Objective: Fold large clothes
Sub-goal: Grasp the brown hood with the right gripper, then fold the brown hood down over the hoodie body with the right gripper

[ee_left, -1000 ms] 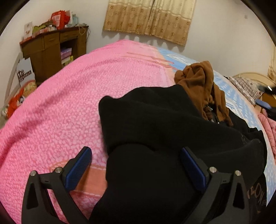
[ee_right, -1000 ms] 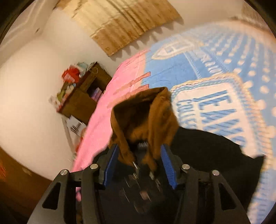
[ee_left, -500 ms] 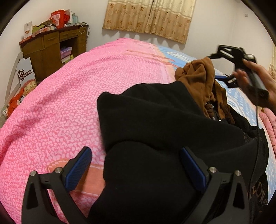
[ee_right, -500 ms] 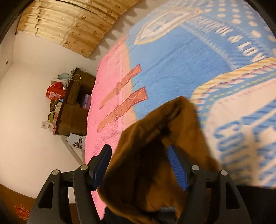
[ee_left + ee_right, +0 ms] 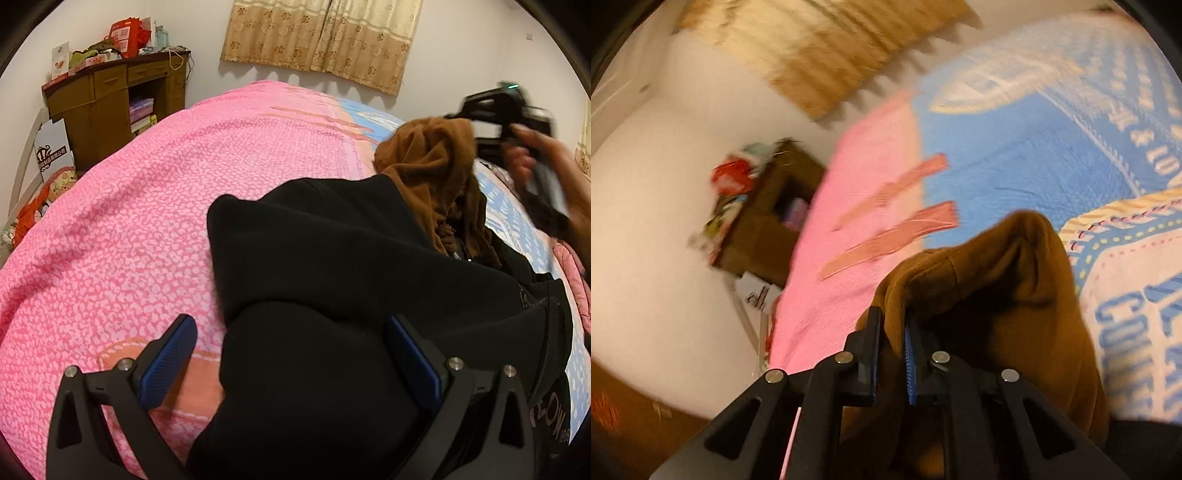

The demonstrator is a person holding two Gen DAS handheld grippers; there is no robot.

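Right gripper (image 5: 892,343) has just closed, clamping the brown fabric hood (image 5: 997,295). Left gripper (image 5: 295,354) stands open over the black fleece garment (image 5: 332,277) on the pink bed (image 5: 129,203).

Bed (image 5: 147,206) covered by a pink and blue patterned quilt (image 5: 1015,155), bearing a black garment (image 5: 351,277) and a brown garment (image 5: 428,166).

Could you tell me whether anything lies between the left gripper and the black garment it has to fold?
Nothing visible does. The left gripper stands open right over the black garment, bare black cloth between its fingers. The brown hood, farther up the garment, is pinched by the right gripper.
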